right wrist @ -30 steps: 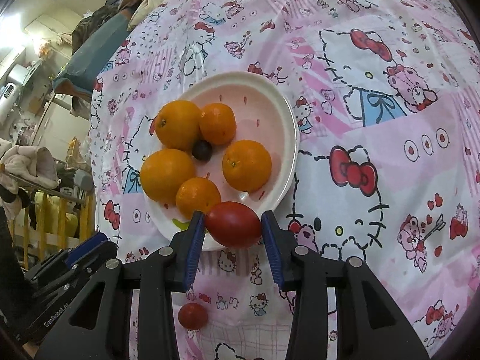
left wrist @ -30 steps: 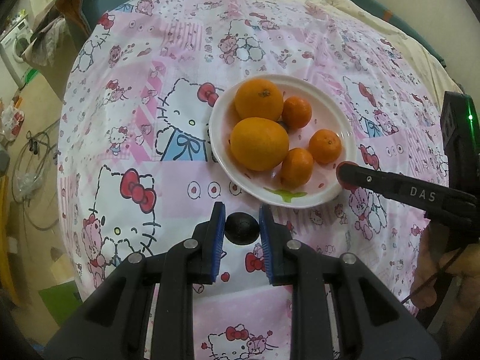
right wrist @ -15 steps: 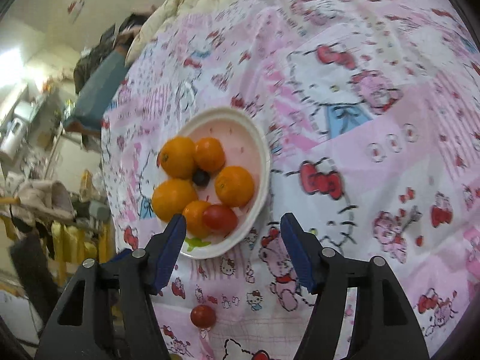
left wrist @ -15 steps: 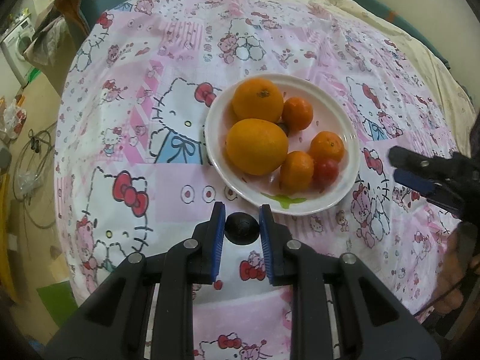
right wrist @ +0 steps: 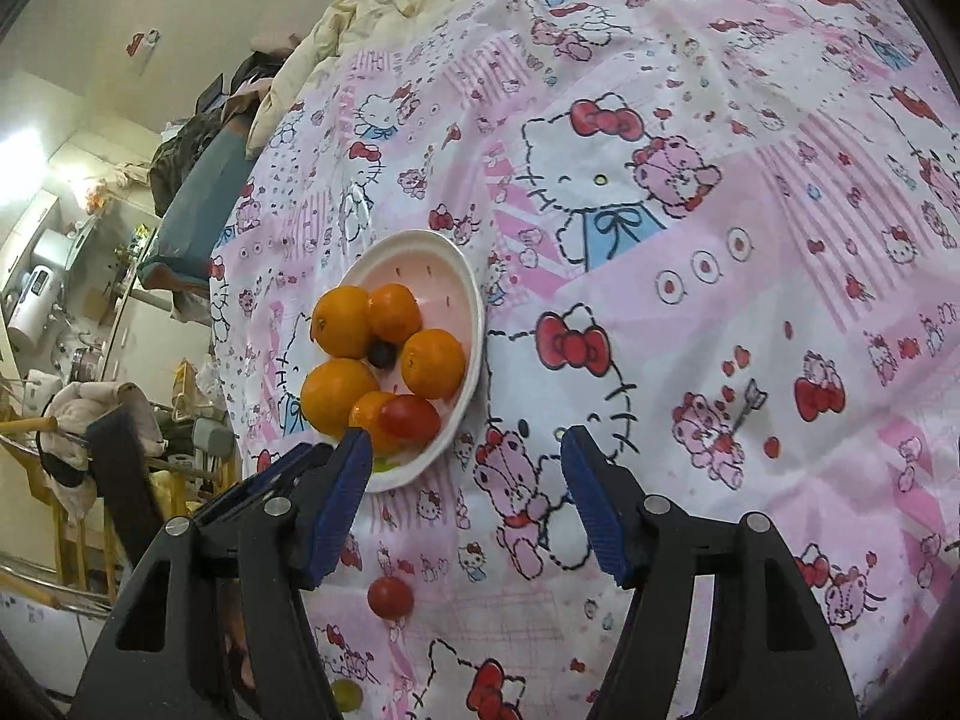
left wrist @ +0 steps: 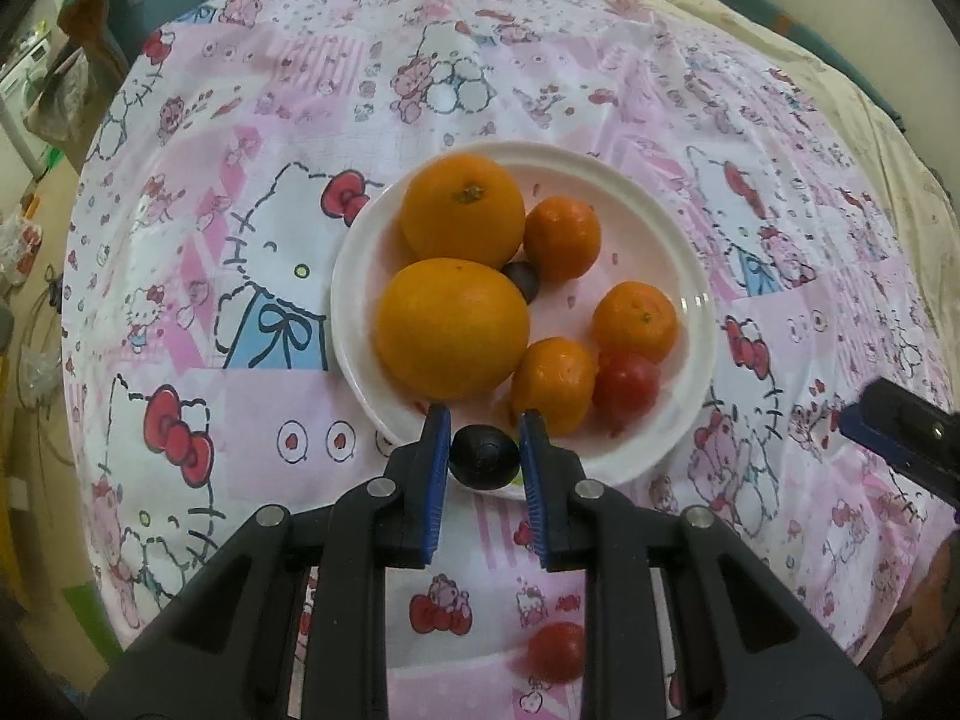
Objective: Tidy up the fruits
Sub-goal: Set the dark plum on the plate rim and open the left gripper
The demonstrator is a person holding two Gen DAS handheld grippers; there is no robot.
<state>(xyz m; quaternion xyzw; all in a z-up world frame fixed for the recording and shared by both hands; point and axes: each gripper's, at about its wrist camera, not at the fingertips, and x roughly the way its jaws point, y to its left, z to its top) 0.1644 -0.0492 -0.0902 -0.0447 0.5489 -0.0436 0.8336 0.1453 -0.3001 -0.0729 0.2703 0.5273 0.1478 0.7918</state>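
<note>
Nearest the left wrist camera, a loose cherry tomato (left wrist: 555,652) lies on the Hello Kitty bedsheet (left wrist: 240,240) below the left gripper (left wrist: 483,449), well short of the plate. That gripper is closed narrowly on a dark grape (left wrist: 483,456), blue pads touching both sides, and it hangs right at the near rim of the white plate (left wrist: 696,300) — the grape overlaps the rim line.

On the plate just past the fingertips sit a small mandarin (left wrist: 555,385) and a second cherry tomato (left wrist: 626,387), touching each other. To their left is a large orange (left wrist: 451,327), pressed close to the near-left rim. Behind these lie another mandarin (left wrist: 636,319), a second dark grape (left wrist: 522,279) wedged between the fruits, a second large orange (left wrist: 462,210) and a third mandarin (left wrist: 562,237). The plate's right and far-right floor is bare pink, the widest free patch inside the rim.

The right gripper (right wrist: 465,462) hangs with its jaws spread wide and nothing between them, its left pad over the plate's near edge and its right pad over bare sheet. In its view the loose tomato lies below the jaws — and a pale green fruit (right wrist: 347,693), half hidden, sits at the bottom edge. Beyond the plate the sheet runs flat and unoccupied to the rumpled cream quilt (left wrist: 750,6) at the far side.
</note>
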